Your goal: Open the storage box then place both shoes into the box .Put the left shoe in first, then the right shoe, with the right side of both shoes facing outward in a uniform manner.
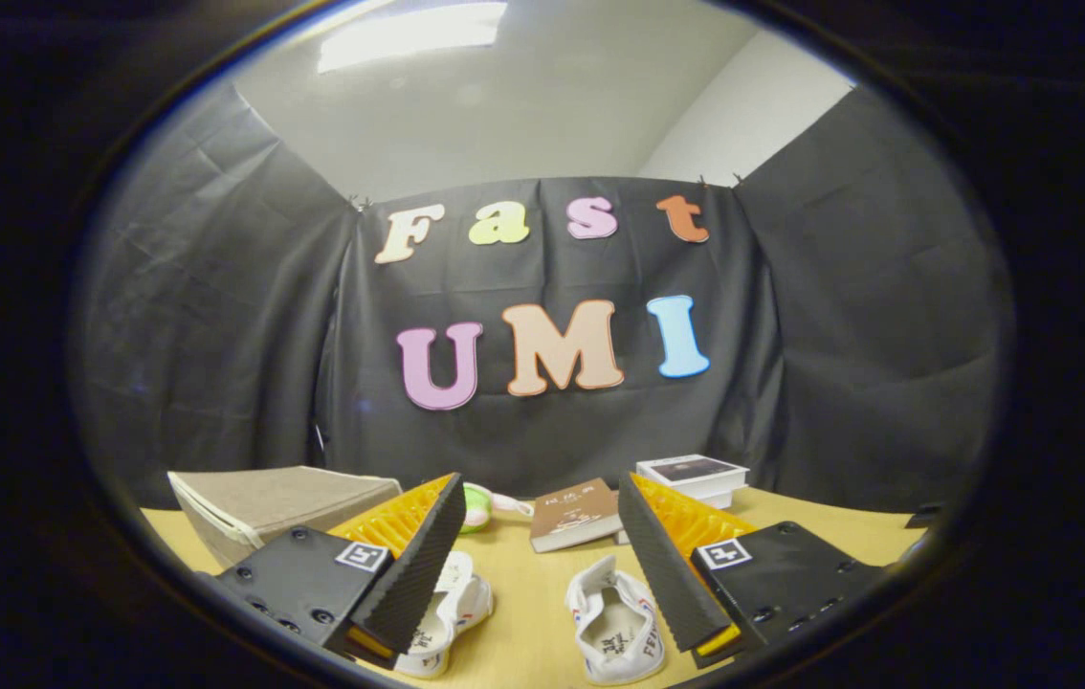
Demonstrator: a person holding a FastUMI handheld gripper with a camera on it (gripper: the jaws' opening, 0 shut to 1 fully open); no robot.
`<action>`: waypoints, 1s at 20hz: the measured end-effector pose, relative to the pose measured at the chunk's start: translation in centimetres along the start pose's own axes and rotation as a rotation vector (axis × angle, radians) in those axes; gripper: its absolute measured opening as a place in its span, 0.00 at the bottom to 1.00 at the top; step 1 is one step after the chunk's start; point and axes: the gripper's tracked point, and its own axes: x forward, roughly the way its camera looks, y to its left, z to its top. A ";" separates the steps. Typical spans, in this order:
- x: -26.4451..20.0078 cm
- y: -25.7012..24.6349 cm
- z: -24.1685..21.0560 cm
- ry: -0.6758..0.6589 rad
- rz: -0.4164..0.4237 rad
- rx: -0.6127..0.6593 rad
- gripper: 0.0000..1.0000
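Fingers (542,565) spreading wide, gripping nothing, hovering above two white shoes (614,622) on the table (523,612). Closed storage box (275,502) sitting beyond, leftward; grabbing shoes before lifting its lid risks breaking sequence.

The low fabric storage box with a flat lid (279,502), at ten o'clock from the gripper (542,565), is grey-beige with a pale, nearly white edging along the lid. The two small canvas shoes are white: the left canvas shoe (447,612) has a little red and blue on its side, and the right canvas shoe (614,632) has dark print on the insole and red marks on the side. The wooden table (528,622) is light yellow-tan. At twelve o'clock, the thin book (576,515) is brown with pale lettering. At one o'clock, the stack of boxes (694,477) is white with a dark top. The small round thing (477,505) is perhaps green and white.
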 end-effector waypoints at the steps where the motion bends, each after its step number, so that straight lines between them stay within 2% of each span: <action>1: -0.2 -0.2 0.2 -0.007 -0.005 0.016 1.00; 8: -0.2 0.3 3.1 -0.093 -0.004 0.166 0.99; 12: -0.6 1.6 4.2 -0.106 -0.033 0.356 0.98; 14: -1.2 2.7 4.3 -0.107 -0.040 0.475 0.97; 18: -2.3 6.5 2.8 -0.076 0.010 0.801 0.98; 20: -2.9 7.9 1.6 -0.037 0.007 0.959 0.98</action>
